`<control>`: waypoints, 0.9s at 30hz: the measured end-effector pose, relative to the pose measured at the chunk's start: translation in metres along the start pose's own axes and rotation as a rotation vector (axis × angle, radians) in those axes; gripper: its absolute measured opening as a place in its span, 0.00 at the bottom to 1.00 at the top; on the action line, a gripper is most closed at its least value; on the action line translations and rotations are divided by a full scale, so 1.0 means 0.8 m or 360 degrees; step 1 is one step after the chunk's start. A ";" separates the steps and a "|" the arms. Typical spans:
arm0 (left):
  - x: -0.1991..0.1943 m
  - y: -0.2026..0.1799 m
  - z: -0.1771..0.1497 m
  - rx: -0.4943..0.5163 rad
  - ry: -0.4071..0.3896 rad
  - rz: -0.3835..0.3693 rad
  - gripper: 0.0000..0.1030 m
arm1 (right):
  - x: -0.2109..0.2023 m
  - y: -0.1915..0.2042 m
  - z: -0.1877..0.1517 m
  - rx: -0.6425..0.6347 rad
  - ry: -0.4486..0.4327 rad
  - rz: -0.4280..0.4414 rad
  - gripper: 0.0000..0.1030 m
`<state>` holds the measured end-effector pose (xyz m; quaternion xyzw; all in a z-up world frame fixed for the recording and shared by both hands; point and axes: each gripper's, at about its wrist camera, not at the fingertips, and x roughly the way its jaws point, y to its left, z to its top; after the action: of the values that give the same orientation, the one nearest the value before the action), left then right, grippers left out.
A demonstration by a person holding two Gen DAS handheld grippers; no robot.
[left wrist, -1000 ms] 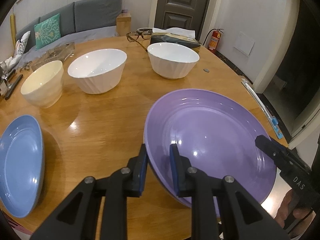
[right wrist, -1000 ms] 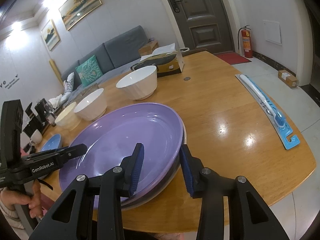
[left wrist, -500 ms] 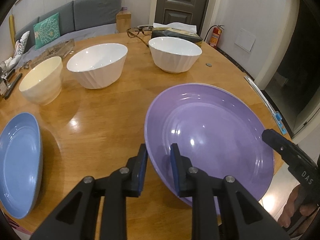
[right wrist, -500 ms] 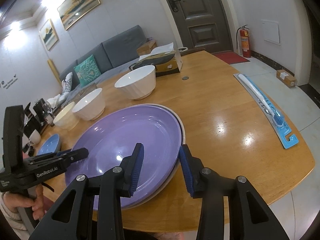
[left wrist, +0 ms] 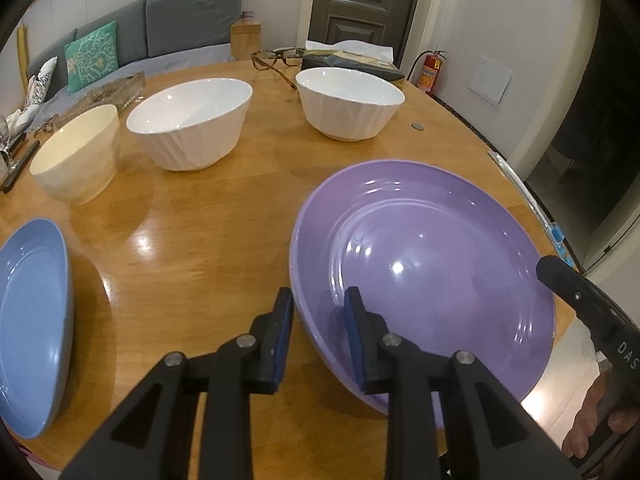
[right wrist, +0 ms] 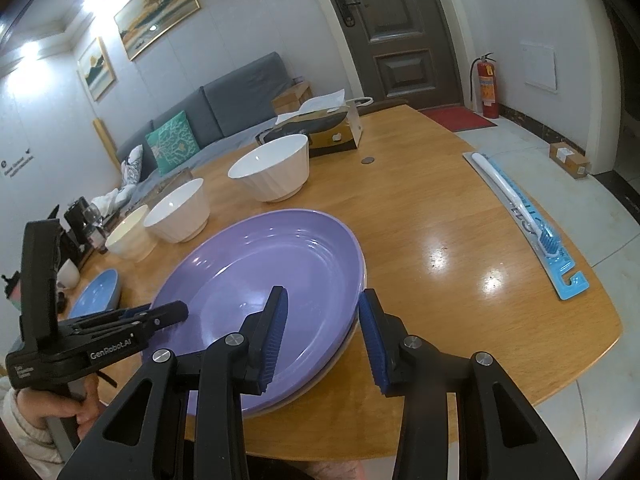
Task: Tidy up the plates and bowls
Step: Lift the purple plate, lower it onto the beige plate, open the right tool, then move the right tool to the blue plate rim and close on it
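Note:
A large purple plate (left wrist: 424, 268) lies on the round wooden table (left wrist: 208, 248), on top of a paler plate whose rim (right wrist: 352, 334) shows under it in the right wrist view. My left gripper (left wrist: 318, 322) is open, its fingers either side of the purple plate's near-left rim without closing on it. My right gripper (right wrist: 322, 336) is open, its fingers straddling the stack's right rim. A blue plate (left wrist: 30, 320) lies at the left. Two white bowls (left wrist: 192, 120) (left wrist: 350, 102) and a cream bowl (left wrist: 76, 152) stand further back.
A tissue box (right wrist: 316, 130), glasses (left wrist: 276, 62) and a coin (left wrist: 417, 127) lie at the table's far side. A packaged toothbrush (right wrist: 524, 216) lies along the right edge. Dark items (right wrist: 86, 220) stand at the far left edge. A sofa (left wrist: 160, 32) is behind.
The purple plate has come down onto the pale plate. My left gripper's jaws have opened from the rim. Both grippers have drawn slightly back.

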<state>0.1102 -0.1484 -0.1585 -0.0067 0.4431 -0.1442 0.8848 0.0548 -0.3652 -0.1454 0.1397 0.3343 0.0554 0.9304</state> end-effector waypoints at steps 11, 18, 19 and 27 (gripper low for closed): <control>-0.095 0.056 0.007 -0.0170 -0.0271 -0.0152 0.31 | -0.028 0.056 0.016 -0.0178 -0.0021 -0.0046 0.32; -0.173 0.153 -0.015 -0.0364 -0.0485 -0.0111 0.31 | -0.049 0.162 0.022 -0.0342 -0.0110 0.0110 0.32; -0.183 0.174 -0.022 -0.0409 -0.0513 -0.0076 0.31 | -0.049 0.178 0.022 -0.0379 -0.0115 0.0123 0.32; -0.206 0.316 -0.090 -0.0815 -0.0533 0.0201 0.31 | -0.001 0.322 0.001 -0.0672 0.0044 0.0344 0.54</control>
<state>0.0233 0.1455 -0.1088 -0.2254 0.3126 0.0304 0.9223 0.0520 -0.1199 -0.0677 -0.0238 0.3110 0.2252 0.9230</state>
